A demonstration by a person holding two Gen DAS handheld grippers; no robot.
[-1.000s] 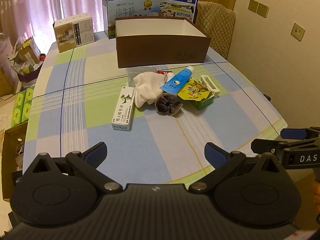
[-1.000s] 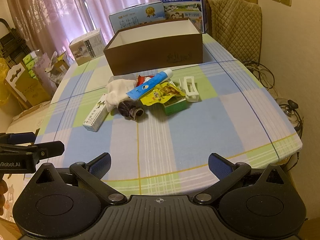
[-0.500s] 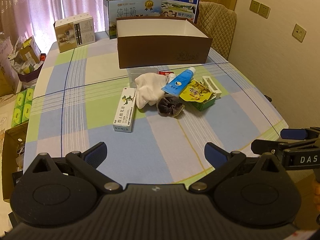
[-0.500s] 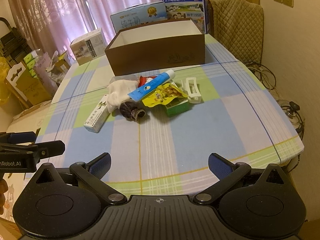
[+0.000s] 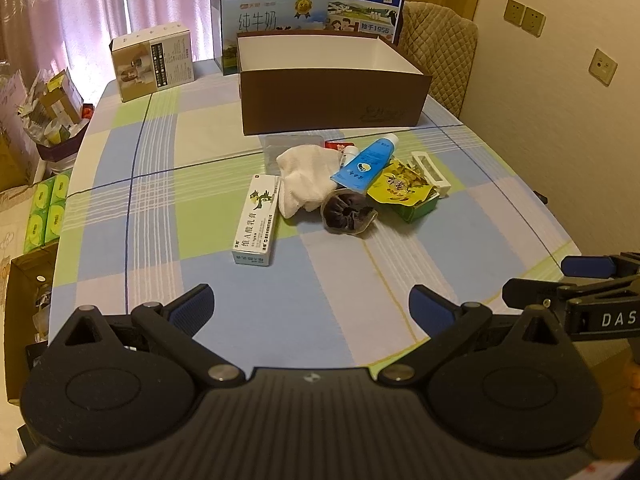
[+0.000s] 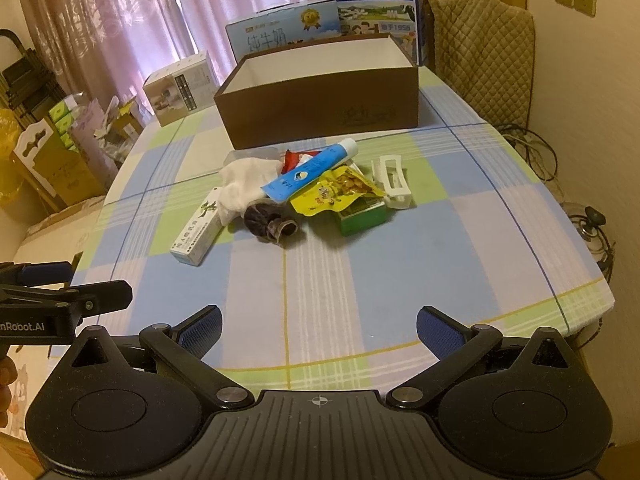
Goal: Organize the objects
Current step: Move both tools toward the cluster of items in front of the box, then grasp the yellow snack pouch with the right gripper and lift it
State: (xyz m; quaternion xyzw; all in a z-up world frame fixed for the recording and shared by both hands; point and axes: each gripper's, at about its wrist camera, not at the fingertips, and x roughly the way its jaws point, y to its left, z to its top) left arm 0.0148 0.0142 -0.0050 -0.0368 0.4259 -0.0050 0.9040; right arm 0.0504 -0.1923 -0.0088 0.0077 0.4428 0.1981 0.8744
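Brown cardboard box [image 5: 332, 98], white interior, open-topped

My checked tablecloth [image 5: 160, 184], two milk cartons [image 5: 276, 20] by pink curtains [image 6: 120, 20], quilted chair [image 6: 484, 48], wall sockets [image 5: 524, 20], floor cables [image 6: 536, 160].

Both grippers, left gripper [image 5: 311, 310] and right gripper [image 6: 319, 322], were black with blue ribbed finger pads, silver pivot screws, white lettering.
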